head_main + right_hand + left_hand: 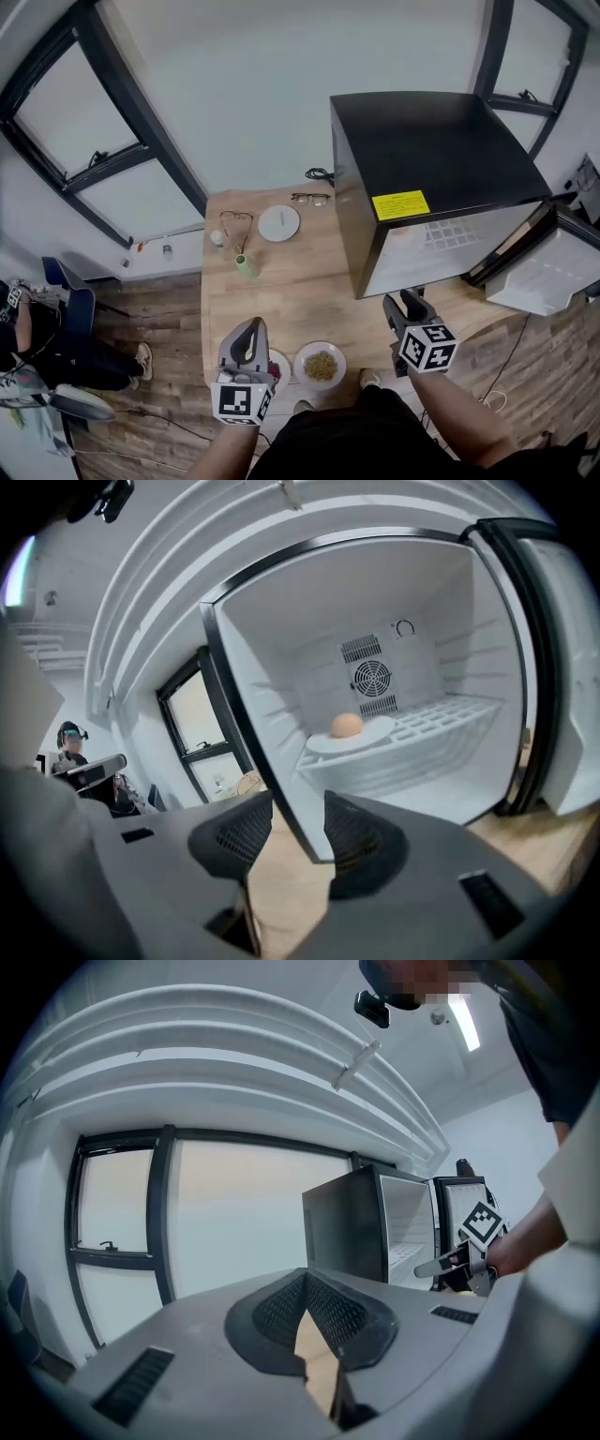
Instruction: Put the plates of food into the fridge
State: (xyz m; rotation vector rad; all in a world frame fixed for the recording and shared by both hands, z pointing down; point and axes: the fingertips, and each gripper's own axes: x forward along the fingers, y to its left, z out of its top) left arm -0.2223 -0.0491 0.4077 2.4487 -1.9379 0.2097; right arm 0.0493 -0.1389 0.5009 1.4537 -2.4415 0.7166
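Note:
A white plate of yellowish food (320, 365) sits at the near edge of the wooden table (300, 281). A second plate (280, 362) beside it is mostly hidden under my left gripper (251, 324), whose pads meet with nothing between them (305, 1279). My right gripper (401, 300) stands open and empty in front of the black fridge (422, 159), its jaws (298, 801) facing the open compartment. Inside, a white plate (367, 739) with a round tan piece of food (346, 725) rests on the wire shelf (441, 714).
The fridge door (553, 267) stands swung open at the right. Farther back on the table lie an empty white plate (278, 222), two pairs of glasses (310, 198), a green cup (246, 265) and a small bottle (217, 239). A person (37, 347) sits at the left.

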